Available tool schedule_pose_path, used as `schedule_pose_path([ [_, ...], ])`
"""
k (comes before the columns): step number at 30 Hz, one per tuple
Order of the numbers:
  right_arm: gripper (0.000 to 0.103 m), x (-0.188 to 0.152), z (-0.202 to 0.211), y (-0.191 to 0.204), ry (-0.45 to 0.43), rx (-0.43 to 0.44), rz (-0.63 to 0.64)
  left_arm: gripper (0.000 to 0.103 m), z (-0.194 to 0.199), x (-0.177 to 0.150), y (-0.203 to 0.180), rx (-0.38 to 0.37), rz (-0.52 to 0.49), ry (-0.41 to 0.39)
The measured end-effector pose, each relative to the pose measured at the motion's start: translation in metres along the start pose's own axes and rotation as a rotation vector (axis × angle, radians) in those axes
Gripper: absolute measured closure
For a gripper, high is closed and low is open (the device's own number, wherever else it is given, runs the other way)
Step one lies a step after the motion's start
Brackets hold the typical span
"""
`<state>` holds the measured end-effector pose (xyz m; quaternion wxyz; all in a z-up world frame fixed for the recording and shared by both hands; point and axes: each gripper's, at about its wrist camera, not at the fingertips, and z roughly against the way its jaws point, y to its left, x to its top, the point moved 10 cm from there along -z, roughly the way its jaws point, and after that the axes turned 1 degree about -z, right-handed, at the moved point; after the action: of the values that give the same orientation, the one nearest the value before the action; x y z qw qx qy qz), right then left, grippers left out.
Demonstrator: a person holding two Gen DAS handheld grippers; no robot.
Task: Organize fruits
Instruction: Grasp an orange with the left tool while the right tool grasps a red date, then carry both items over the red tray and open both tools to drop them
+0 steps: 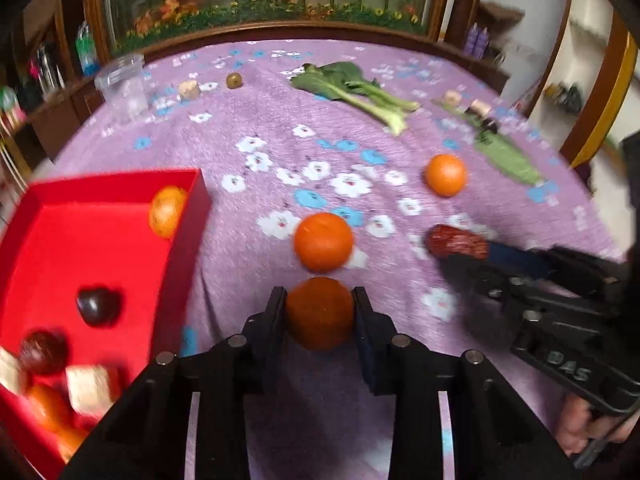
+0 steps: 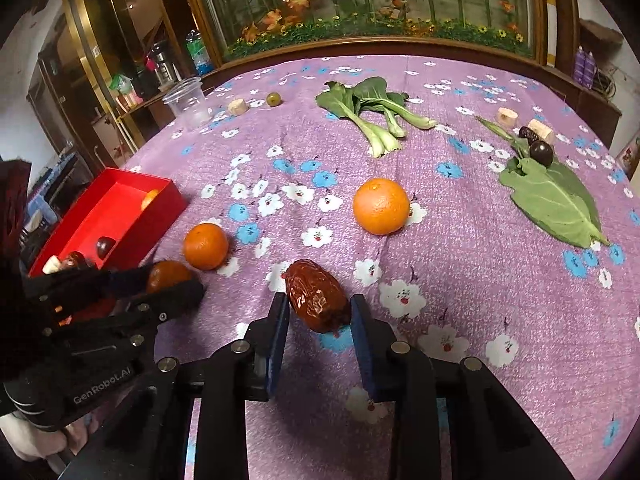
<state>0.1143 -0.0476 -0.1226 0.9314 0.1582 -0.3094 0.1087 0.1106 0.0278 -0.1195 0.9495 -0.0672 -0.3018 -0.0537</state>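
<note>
My left gripper (image 1: 320,300) is shut on an orange (image 1: 319,314), just right of the red box (image 1: 188,216). My right gripper (image 2: 319,308) is shut on a brown date (image 2: 318,296) low over the purple cloth; it also shows in the left wrist view (image 1: 456,242). Two more oranges lie loose on the cloth (image 2: 205,246) (image 2: 381,205). The red box holds an orange (image 1: 166,211), dark plums (image 1: 98,305) and pale chunks (image 1: 89,389). In the right wrist view the left gripper (image 2: 176,280) sits at the left with its orange (image 2: 166,275).
Bok choy (image 2: 372,110) lies at the back centre. A large green leaf (image 2: 554,198) with a dark plum (image 2: 541,153) and pale chunks (image 2: 540,130) is at the right. A clear plastic cup (image 2: 188,100), a pale chunk (image 2: 238,107) and a small green fruit (image 2: 273,99) sit at the back left.
</note>
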Motion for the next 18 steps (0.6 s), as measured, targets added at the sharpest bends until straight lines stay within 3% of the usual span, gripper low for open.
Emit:
schedule_pose_path([
  [6, 0.071, -0.004, 0.021, 0.011, -0.025, -0.009, 0.027, 0.072, 0.046, -0.006, 0.019, -0.040, 0.093, -0.094],
  [18, 0.071, 0.006, 0.044, 0.077, -0.051, 0.077, 0.093, 0.072, 0.111, -0.019, 0.131, 0.006, 0.308, -0.204],
])
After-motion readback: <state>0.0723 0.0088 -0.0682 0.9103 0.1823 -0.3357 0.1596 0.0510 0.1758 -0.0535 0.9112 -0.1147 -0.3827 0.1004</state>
